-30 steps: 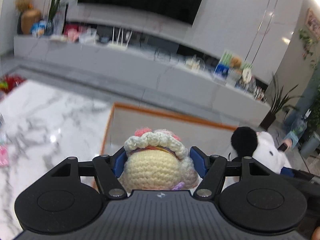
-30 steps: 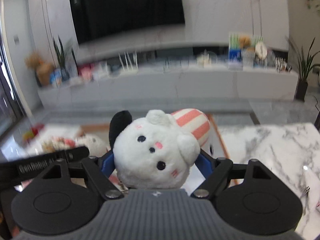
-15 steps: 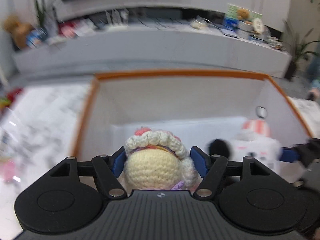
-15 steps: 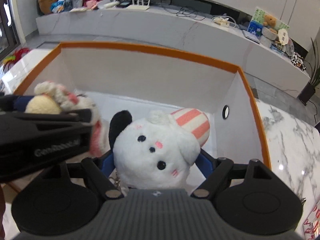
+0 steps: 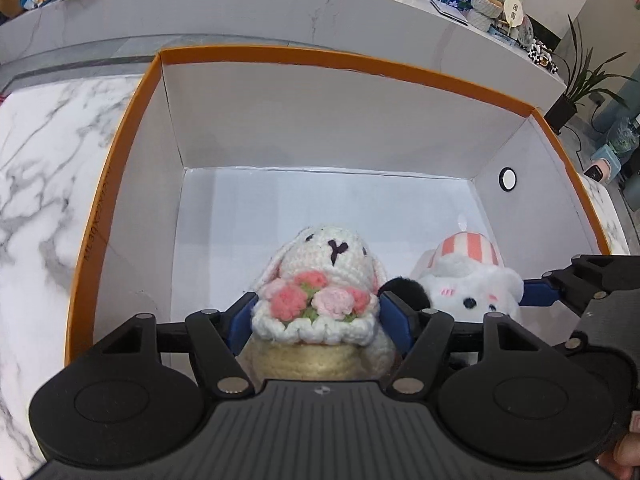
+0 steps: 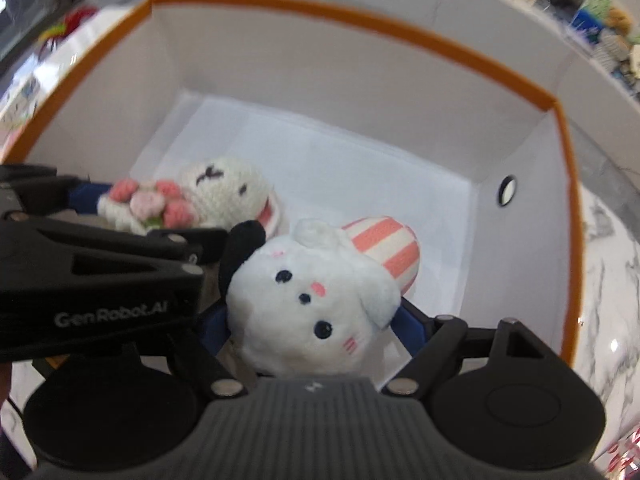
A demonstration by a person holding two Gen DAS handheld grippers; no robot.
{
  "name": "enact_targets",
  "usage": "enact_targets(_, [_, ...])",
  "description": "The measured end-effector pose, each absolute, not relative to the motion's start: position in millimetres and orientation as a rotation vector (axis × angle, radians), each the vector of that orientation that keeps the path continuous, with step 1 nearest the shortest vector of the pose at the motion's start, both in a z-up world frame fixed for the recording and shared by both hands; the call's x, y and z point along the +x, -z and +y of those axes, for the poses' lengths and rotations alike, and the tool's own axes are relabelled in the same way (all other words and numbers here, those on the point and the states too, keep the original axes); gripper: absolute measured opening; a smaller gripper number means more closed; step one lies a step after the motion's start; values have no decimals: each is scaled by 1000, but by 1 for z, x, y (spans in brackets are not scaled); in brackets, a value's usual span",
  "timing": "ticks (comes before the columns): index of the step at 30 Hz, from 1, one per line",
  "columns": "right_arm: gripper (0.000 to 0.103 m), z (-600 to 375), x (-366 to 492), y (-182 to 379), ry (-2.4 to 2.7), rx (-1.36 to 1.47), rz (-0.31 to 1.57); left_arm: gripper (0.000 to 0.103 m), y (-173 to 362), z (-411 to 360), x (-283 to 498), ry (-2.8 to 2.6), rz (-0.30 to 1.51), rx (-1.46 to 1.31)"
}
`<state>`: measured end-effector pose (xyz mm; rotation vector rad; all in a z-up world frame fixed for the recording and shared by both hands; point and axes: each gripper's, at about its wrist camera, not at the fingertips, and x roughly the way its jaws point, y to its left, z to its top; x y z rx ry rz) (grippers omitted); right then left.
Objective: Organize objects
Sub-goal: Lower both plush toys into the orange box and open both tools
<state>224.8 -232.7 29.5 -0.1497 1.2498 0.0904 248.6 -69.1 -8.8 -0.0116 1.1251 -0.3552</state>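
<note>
Ideally, with the left gripper clenched on the white crocheted rabbit holding pink yarn flowers and the right gripper clenched on the white plush animal in a pink-striped cap, both inside the orange-rimmed white cardboard box, each toy goes down to the floor of the box, side by side, before its jaws let go

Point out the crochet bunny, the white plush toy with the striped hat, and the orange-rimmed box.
crochet bunny (image 5: 326, 250), left wrist view, on its face.
white plush toy (image 6: 316, 300), right wrist view, on its face.
orange-rimmed box (image 5: 320, 120), left wrist view, on its far inner wall.
</note>
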Motion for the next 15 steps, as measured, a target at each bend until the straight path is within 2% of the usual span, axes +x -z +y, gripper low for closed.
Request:
enact_targets(5, [84, -229, 230, -28, -75, -209, 1278, 80, 10, -68, 252, 341, 1133, -41])
enact_targets(13, [96, -234, 223, -40, -63, -185, 1260, 81, 2, -64, 251, 337, 1105, -45])
enact_targets(15, [97, -235, 221, -42, -57, -182, 1261, 81, -3, -61, 249, 348, 1083, -60])
